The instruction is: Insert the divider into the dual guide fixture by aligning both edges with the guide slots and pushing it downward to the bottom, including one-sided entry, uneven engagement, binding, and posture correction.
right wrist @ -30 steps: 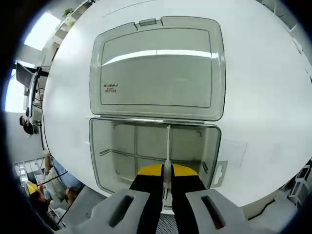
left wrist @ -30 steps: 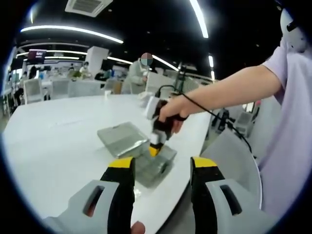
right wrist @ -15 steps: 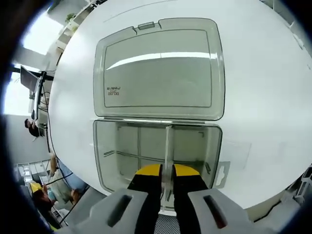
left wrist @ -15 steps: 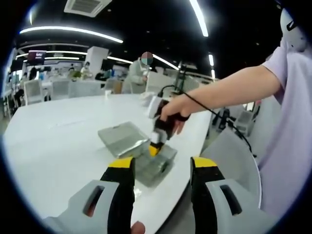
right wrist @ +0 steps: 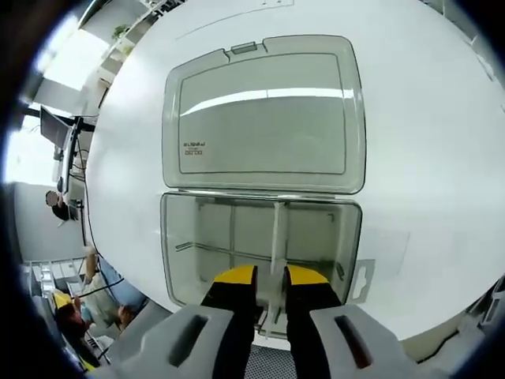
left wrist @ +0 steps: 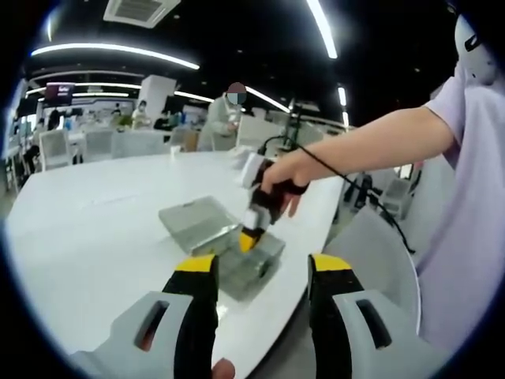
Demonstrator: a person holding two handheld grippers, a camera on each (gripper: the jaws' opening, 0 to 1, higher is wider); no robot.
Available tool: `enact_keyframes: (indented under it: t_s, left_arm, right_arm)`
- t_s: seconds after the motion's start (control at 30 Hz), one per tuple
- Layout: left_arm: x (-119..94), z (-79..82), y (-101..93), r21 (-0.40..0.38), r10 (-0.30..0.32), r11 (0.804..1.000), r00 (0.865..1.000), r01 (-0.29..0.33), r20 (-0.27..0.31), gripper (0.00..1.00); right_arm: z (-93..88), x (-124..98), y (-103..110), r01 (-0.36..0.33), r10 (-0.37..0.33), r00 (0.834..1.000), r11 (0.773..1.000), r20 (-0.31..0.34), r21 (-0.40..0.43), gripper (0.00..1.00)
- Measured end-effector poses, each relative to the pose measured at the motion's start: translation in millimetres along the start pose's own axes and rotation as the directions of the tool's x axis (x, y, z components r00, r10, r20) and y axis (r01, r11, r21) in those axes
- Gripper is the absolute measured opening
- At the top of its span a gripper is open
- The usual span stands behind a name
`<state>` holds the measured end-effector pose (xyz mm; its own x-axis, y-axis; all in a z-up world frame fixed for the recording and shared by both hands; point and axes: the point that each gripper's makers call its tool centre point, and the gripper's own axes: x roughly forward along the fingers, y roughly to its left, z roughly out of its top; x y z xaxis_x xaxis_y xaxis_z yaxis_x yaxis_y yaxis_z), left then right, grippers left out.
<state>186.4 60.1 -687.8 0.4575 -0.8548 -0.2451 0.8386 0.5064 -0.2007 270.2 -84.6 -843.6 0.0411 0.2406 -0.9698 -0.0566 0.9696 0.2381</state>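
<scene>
- White round table [left wrist: 95, 221] in a big office w/ ceiling light strips; people stand and sit in the upper left of left gripper view.
- Box [right wrist: 260, 245], clear grey plastic, lies open on table. Lid [right wrist: 264, 114] flat, hinged at the far side, upper centre of right gripper view.
- Box also shows mid-frame in left gripper view [left wrist: 237, 257], near the table edge.
- Divider [right wrist: 274, 253]: thin pale strip standing upright in the box, running from the far wall toward the camera, lower centre of right gripper view. A cross strip meets it from the left.
- Right gripper [right wrist: 270, 278]: yellow tips either side of divider w/ a gap showing, released, not clamped. Seen from left gripper view [left wrist: 249, 237] pointing down into the box, a hand [left wrist: 278, 180] around it.
- Left gripper [left wrist: 260, 264]: jaws wide apart, nothing between, held back off the table edge at frame bottom.
</scene>
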Motion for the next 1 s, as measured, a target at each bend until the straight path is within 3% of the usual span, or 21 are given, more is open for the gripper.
enact_keyframes:
  t_s: [0.53, 0.6, 1.0]
  left_arm:
    - [-1, 3.2, -8.6, 0.018, -0.007, 1.000, 1.000, 0.007, 0.003, 0.44]
    - [-1, 3.8, -9.0, 0.021, -0.007, 1.000, 1.000, 0.006, 0.003, 0.44]
    - [-2, 3.1, -13.3, 0.036, -0.015, 0.999, 1.000, 0.015, -0.001, 0.44]
  right_arm:
    - [-1.6, -9, -2, 0.003, -0.002, 1.000, 1.000, 0.031, -0.014, 0.05]
    - [-0.5, -10, -7, 0.019, -0.018, 0.999, 0.999, 0.041, -0.028, 0.08]
    - [-1.8, -23, -3, -0.042, 0.048, 0.995, 0.997, 0.086, -0.071, 0.17]
